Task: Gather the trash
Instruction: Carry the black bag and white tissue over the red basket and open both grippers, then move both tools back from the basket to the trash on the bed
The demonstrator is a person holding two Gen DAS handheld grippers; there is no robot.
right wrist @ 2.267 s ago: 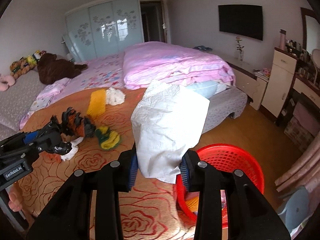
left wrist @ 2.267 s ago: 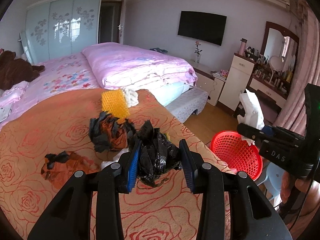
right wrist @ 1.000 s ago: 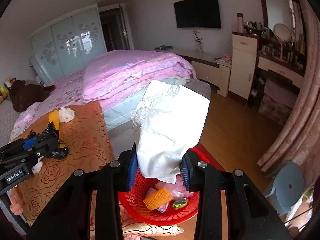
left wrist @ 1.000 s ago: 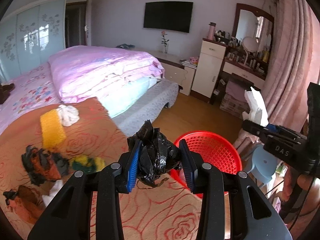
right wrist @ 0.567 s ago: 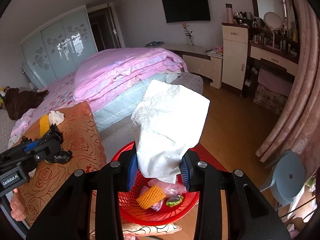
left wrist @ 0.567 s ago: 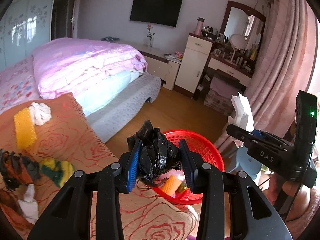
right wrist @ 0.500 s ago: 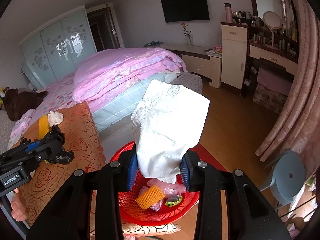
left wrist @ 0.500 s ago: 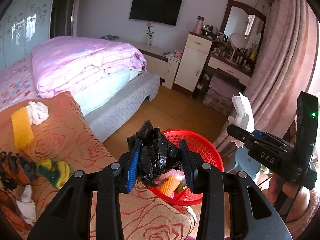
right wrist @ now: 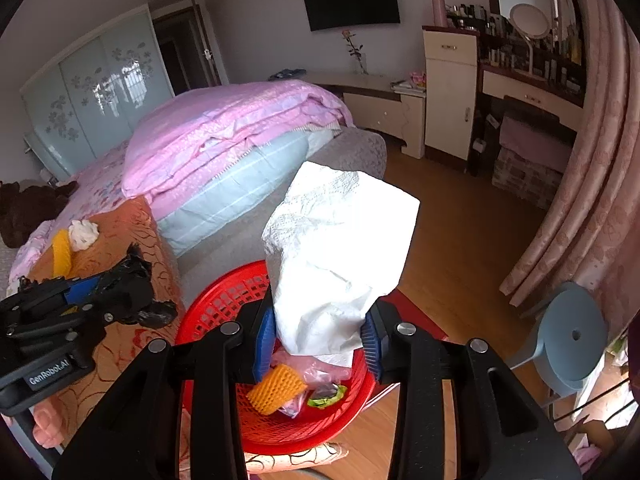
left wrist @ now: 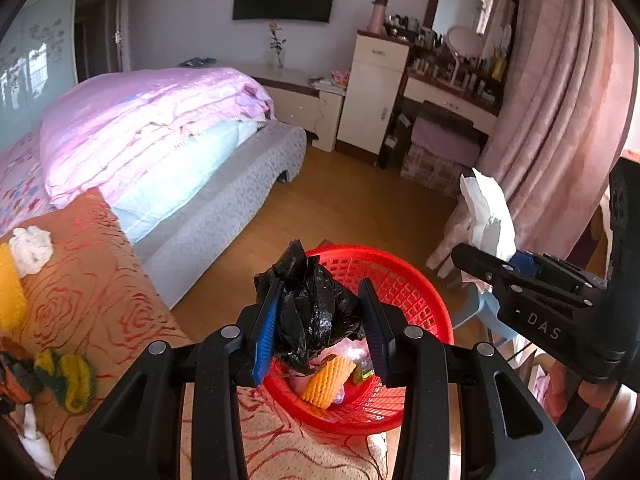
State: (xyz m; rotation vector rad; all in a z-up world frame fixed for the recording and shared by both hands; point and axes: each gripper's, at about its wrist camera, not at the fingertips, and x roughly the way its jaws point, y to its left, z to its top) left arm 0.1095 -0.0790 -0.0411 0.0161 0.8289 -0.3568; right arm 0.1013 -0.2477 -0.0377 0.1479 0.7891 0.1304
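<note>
My left gripper (left wrist: 322,330) is shut on a crumpled black plastic bag (left wrist: 314,312) and holds it over the near rim of the red mesh basket (left wrist: 416,280). My right gripper (right wrist: 318,336) is shut on a white paper tissue (right wrist: 340,256) and holds it above the same basket (right wrist: 224,304). The basket holds an orange foam net (right wrist: 276,388), pink plastic and a green scrap. On the orange rose-patterned cover (left wrist: 100,300) lie a white wad (left wrist: 30,248), a yellow foam net (left wrist: 10,292) and a green-yellow scrap (left wrist: 68,376).
The basket stands on the wooden floor (left wrist: 340,208) beside the cover's edge. A bed with a pink quilt (left wrist: 152,120) lies behind. A blue plastic stool (right wrist: 568,344), pink curtain (left wrist: 568,120) and dresser (left wrist: 452,92) are on the right.
Both grippers have swung right from the cover to the red basket, each still holding its item. The basket now lies directly below both.
</note>
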